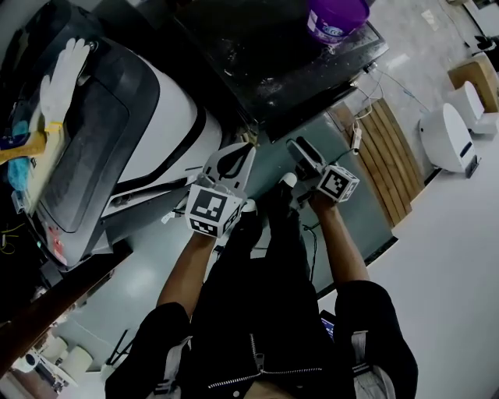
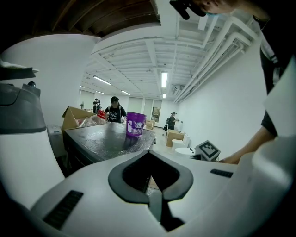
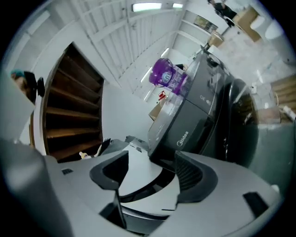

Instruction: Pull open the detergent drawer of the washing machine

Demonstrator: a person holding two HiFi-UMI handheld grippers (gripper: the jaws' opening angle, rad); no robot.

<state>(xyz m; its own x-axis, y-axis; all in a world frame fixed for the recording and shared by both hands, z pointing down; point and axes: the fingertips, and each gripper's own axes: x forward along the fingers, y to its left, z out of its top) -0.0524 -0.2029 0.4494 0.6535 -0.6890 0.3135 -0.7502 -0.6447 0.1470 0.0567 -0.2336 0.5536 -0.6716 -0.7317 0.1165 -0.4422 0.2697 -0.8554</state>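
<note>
1. The right gripper [image 1: 296,146] [image 3: 150,159] has its jaws well apart, with nothing pinched between them.
2. The detergent drawer [image 3: 181,135] is the dark marked panel at the upper front corner of the washing machine [image 1: 257,62]. It lies just beyond the right gripper's tips, in line with the gap and clear of both pads.
3. I cannot tell whether the drawer stands out from the front.
4. The left gripper [image 1: 238,152] [image 2: 148,153] has its jaws closed tip to tip on nothing. It sits beside the right gripper, before the same front corner.
5. A purple bucket [image 1: 337,17] stands near a far corner of the machine's top.
</note>
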